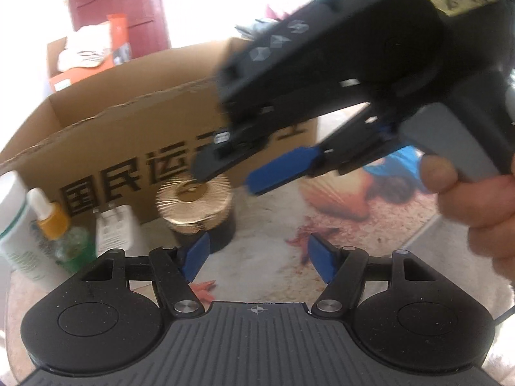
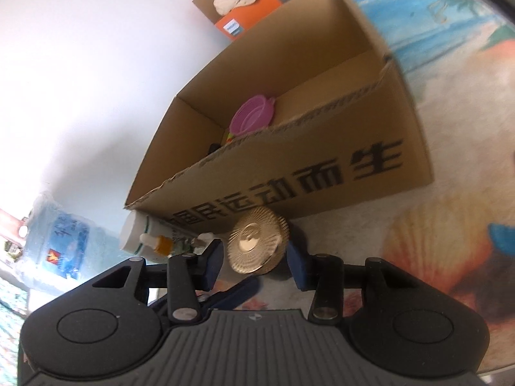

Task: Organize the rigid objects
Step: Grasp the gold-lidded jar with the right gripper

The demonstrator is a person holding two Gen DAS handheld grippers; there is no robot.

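Right gripper (image 2: 254, 265) hangs low over the table (image 2: 418, 241), its blue pads spread to either side of a gold-lidded jar (image 2: 254, 244). Pads are close to the jar but gaps show on both sides; not clamped. In the left wrist view the same right gripper (image 1: 225, 170) comes in from upper right, held by a hand (image 1: 476, 199), with its tips over the jar (image 1: 194, 204).

Left gripper (image 1: 256, 260) is nearer the camera, jaws apart, nothing between them but patterned tabletop.

The jar stands upright just in front of an open cardboard box (image 2: 322, 173) with black printed characters. A pink lid (image 2: 254, 115) lies inside the box. Left of the jar: a white tube (image 1: 16, 222), an orange dropper bottle (image 1: 51, 215), a green bottle (image 1: 72, 247) and a white plug (image 1: 117, 228), grouped together.
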